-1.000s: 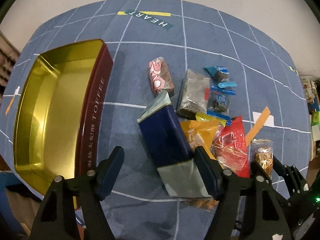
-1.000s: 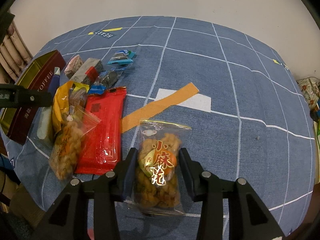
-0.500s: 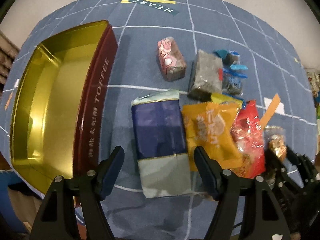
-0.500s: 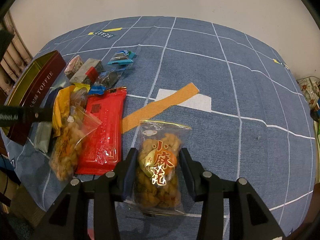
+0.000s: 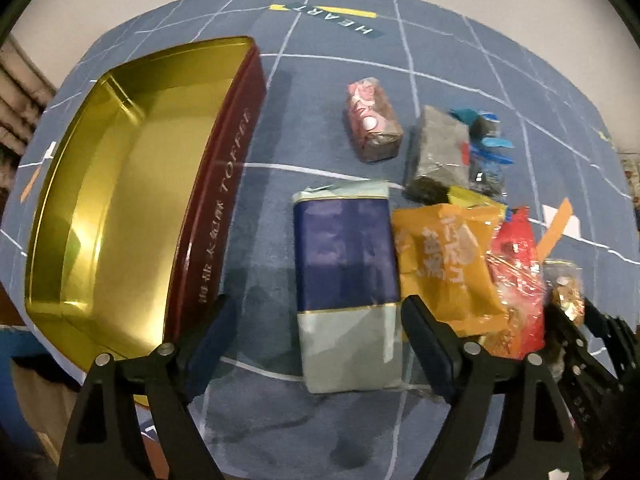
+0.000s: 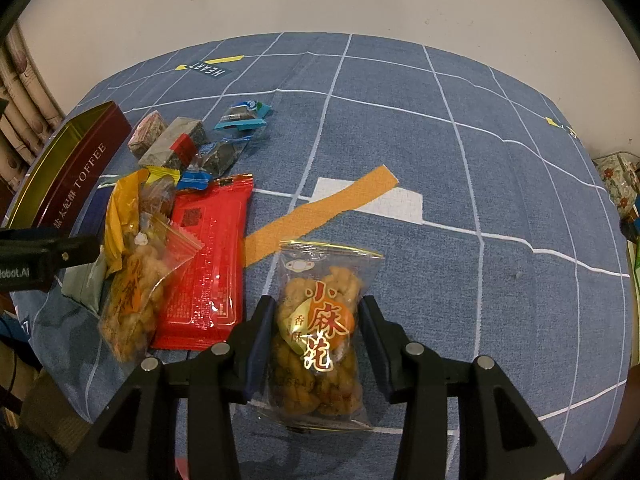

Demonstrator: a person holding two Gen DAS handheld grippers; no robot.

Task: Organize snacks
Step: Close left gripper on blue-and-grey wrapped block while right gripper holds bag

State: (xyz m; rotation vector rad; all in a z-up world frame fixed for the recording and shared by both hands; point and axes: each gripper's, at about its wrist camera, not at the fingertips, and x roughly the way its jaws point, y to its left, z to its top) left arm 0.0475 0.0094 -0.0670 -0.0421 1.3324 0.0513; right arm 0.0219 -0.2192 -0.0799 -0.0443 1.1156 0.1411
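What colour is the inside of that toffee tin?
Shiny gold inside the toffee tin; clearest in the left wrist view.

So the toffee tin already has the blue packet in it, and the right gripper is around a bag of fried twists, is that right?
Not quite. The left wrist view shows the tin empty; the blue packet lies on the cloth beside it, between the open left gripper's fingers. The right gripper is indeed around the twists bag.
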